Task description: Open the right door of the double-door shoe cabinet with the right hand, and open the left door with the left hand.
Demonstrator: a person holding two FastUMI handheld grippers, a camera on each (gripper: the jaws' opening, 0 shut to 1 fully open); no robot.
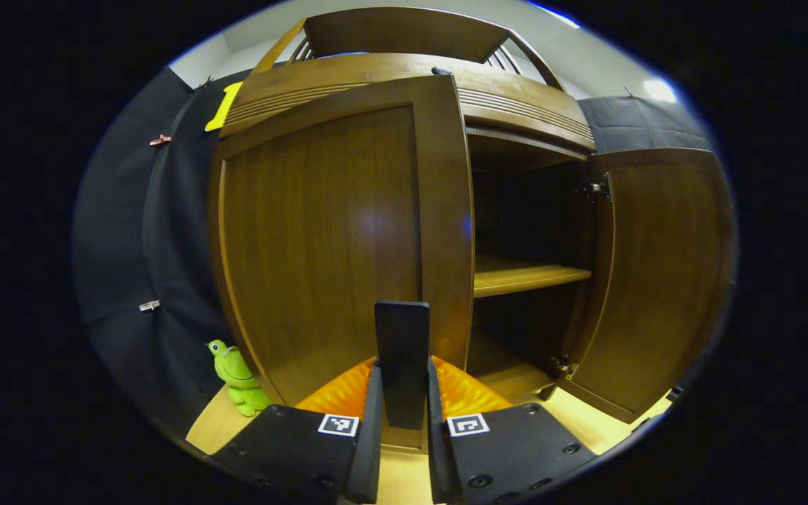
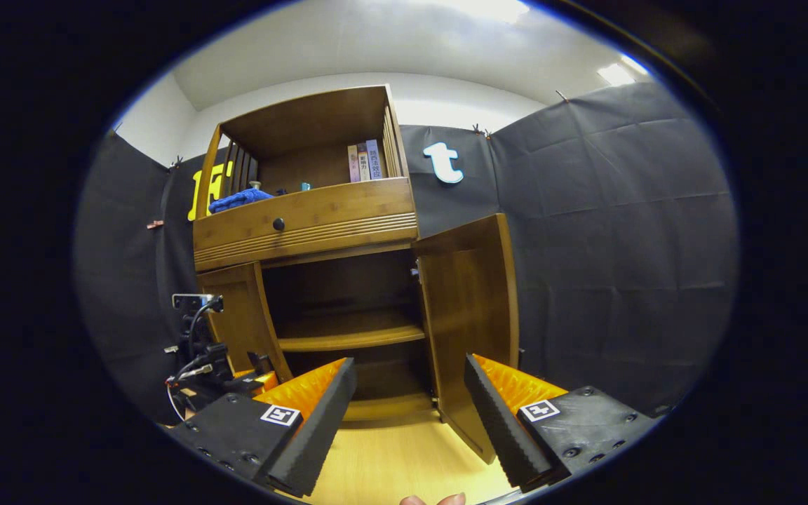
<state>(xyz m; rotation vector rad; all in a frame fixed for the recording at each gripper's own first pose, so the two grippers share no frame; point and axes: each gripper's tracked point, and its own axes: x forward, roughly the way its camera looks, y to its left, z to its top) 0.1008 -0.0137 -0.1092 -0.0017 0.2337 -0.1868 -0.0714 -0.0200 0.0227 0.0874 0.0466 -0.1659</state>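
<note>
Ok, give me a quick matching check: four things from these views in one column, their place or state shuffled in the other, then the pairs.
1. right door
2. left door handle
3. right gripper
4. green frog plush

A. open, holding nothing
B. on the floor beside the shoe cabinet
C. swung wide open
D. clamped in the left gripper

Pairs: 1-C, 2-D, 3-A, 4-B
</note>
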